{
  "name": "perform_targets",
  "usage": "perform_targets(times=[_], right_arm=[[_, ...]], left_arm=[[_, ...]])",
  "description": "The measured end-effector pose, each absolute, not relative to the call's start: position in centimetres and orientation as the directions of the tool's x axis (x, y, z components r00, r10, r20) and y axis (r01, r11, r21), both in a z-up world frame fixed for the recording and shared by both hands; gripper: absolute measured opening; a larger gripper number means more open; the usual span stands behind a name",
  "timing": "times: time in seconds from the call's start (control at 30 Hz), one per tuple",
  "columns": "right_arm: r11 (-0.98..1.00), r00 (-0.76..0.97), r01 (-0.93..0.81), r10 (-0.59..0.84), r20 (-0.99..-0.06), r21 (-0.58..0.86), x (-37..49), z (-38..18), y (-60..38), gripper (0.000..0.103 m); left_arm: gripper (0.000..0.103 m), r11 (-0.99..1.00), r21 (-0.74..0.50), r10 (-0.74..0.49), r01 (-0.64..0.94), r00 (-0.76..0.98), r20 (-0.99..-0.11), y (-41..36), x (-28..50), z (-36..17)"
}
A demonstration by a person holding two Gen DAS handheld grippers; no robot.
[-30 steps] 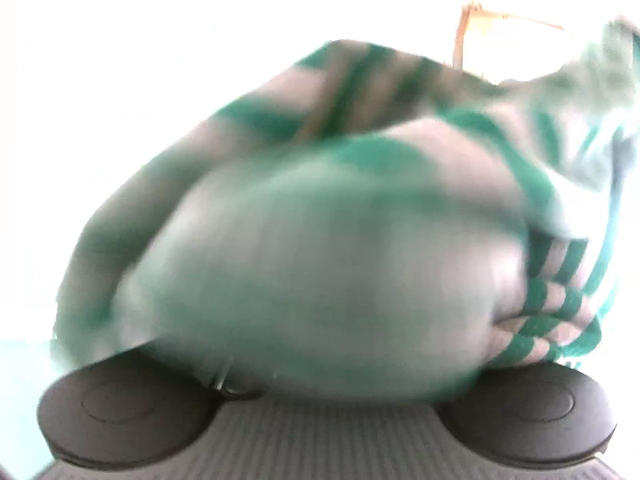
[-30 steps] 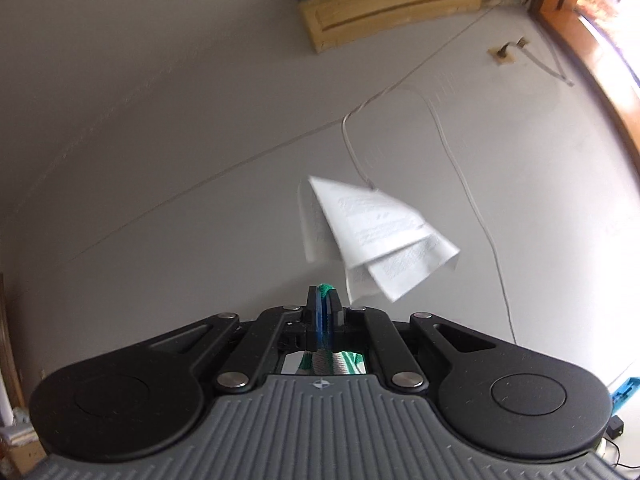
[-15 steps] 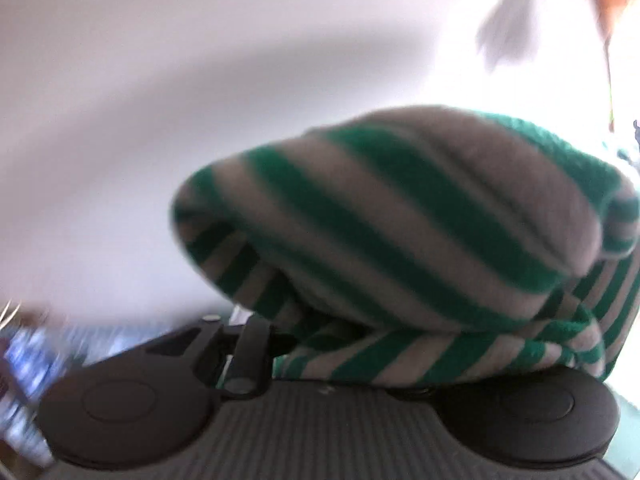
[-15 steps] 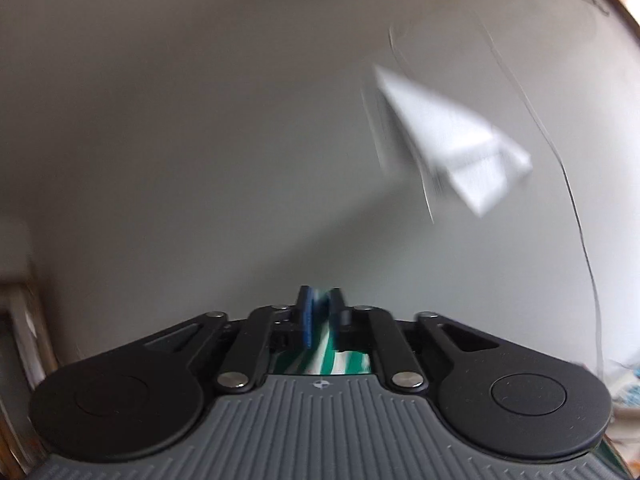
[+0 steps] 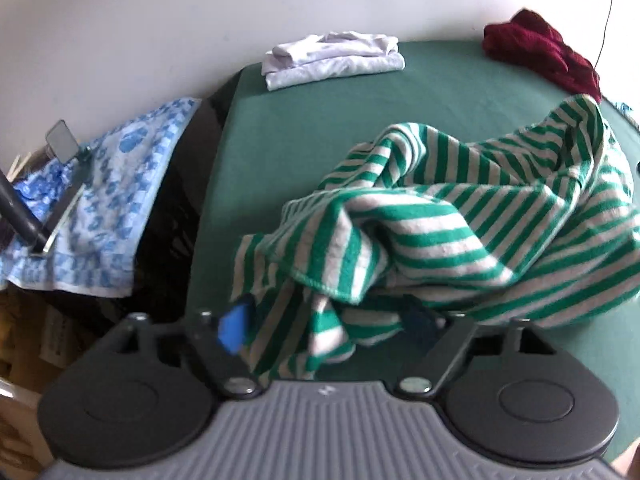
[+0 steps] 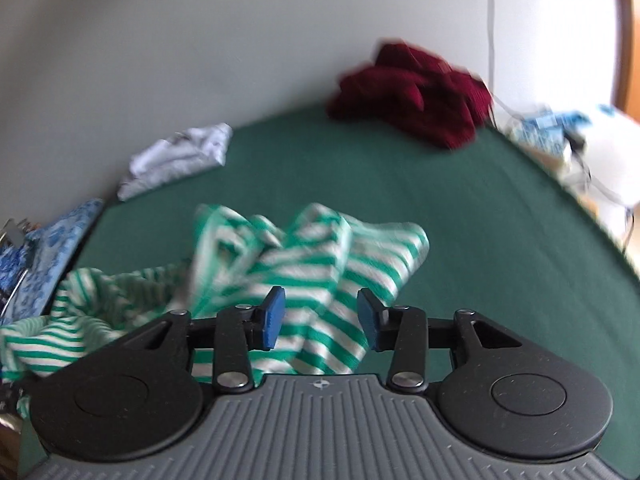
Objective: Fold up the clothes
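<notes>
A green-and-white striped garment [image 5: 460,216] lies crumpled on the green table [image 5: 312,128]; it also shows in the right wrist view [image 6: 312,256]. My left gripper [image 5: 326,326] is open, its blue pads [image 5: 234,326] spread wide, with a fold of the garment lying loosely between them. My right gripper [image 6: 320,318] is open too, its pads [image 6: 272,316] apart over another part of the same garment. Neither holds the cloth.
A folded white garment [image 5: 332,58] lies at the table's far left [image 6: 176,156]. A dark red garment [image 5: 540,50] is heaped at the far right [image 6: 416,96]. A blue patterned towel [image 5: 104,200] hangs off to the left. Clutter and cables [image 6: 560,140] lie beyond the right edge.
Both grippers were shut on the striped garment, held up toward the wall. Now both have swung down to the table and opened, and the garment has dropped in a heap.
</notes>
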State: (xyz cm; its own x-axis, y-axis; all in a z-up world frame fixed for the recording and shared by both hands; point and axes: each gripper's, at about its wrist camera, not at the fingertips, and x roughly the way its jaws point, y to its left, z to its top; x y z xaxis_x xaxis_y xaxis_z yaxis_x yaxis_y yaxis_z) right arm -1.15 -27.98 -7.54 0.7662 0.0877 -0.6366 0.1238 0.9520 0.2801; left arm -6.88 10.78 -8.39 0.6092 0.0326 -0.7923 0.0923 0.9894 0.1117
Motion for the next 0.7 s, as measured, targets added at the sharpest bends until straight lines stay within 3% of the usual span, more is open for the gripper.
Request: perform_targets(times=[0.07,0.17,0.2,0.23,0.27,0.3,0.47,0.7], right_arm=[[0.931,0.771,0.146,0.105,-0.628,0.336,-0.1,-8.1,-28.4,0.052],[0.924,0.783,0.124,0.132,-0.608,0.361,2.4,-8.5,-27.9,0.071],[0.932,0.777,0.12,0.125,-0.617,0.341,3.3,-8.7,-27.4,0.059],[0.935,0.778,0.109,0.131,-0.614,0.337,3.6,-8.5,-27.1,0.035],[0.933,0.786,0.092,0.146,-0.601,0.347,3.6,-8.0,-26.9,0.012],[0.931,0.793,0.074,0.162,-0.587,0.357,3.5,-7.4,-26.6,0.01],[0.889,0.901,-0.115,0.281,-0.33,0.443,0.6,0.4,-28.2,0.009],[0.831,0.937,-0.349,0.322,0.138,0.433,-10.1,12.3,-32.4,0.009]], left_arm=[[0.099,0.994,0.077,0.012,0.081,0.61,-0.792,11.3,-6.7,-8.7],[0.101,0.998,0.037,0.001,0.045,0.608,-0.794,11.5,-5.1,-9.8],[0.092,0.999,0.022,-0.001,0.03,0.605,-0.796,11.5,-4.3,-10.1],[0.062,1.0,0.001,-0.013,0.024,0.599,-0.801,11.5,-3.6,-10.1],[0.042,0.999,-0.037,-0.045,0.024,0.585,-0.81,11.5,-2.9,-9.9],[0.026,0.997,-0.08,-0.073,0.013,0.577,-0.813,11.5,-2.4,-9.4],[0.011,0.997,-0.08,-0.047,-0.007,0.758,-0.651,11.2,-4.2,-1.9],[0.011,0.989,-0.127,-0.107,0.074,0.956,-0.274,13.2,-12.1,13.7]])
